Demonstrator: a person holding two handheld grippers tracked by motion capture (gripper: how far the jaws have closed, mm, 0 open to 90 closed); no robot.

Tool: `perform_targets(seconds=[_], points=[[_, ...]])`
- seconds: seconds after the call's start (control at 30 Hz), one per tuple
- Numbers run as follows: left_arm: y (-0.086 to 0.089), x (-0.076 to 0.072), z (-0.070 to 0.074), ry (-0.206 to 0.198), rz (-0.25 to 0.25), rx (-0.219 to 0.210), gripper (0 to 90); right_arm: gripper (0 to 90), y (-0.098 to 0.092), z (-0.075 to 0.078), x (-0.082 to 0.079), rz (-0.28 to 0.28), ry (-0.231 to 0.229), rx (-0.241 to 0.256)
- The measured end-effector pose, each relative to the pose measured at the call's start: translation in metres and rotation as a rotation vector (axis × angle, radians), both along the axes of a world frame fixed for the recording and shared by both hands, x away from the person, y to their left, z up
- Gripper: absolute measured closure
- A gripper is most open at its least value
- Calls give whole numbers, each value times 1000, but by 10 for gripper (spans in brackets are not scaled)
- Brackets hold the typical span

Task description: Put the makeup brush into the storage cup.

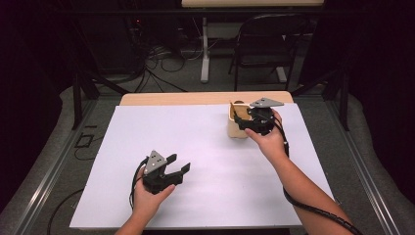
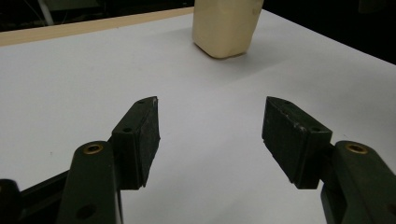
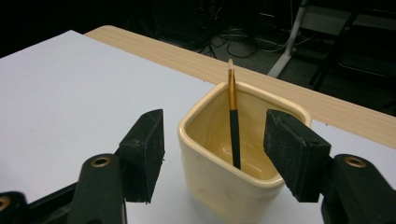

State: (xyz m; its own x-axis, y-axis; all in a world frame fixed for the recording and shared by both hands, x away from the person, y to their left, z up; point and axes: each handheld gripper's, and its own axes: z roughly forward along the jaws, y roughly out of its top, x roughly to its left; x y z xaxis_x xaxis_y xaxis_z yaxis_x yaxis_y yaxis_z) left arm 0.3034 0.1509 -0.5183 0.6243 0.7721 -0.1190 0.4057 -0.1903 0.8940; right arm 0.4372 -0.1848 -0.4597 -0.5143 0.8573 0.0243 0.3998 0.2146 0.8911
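The right gripper [image 3: 215,135] stands wide open over the cream cup [image 3: 233,186] at the far right of the white table [image 1: 205,147], one jaw outside the cup's left wall and the other at its right rim, gripping nothing. A brush [image 3: 232,116] leans upright inside the cup, between the jaws but apart from both. The left gripper [image 1: 178,164] rests low at the near left of the table, jaws spread wide and empty, pointing toward the cup well away.
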Motion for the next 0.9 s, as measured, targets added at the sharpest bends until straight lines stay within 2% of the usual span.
perform_targets(seconds=[0.4, 0.7, 0.9], points=[[0, 0, 1, -2, 4, 1, 370, 369, -5, 2, -27, 78, -15, -3], [0, -1, 1, 0, 6, -3, 370, 367, -9, 9, -56, 139, -19, 16], [0, -1, 1, 1, 10, 0, 369, 367, -13, 11, -71, 159, -30, 34]])
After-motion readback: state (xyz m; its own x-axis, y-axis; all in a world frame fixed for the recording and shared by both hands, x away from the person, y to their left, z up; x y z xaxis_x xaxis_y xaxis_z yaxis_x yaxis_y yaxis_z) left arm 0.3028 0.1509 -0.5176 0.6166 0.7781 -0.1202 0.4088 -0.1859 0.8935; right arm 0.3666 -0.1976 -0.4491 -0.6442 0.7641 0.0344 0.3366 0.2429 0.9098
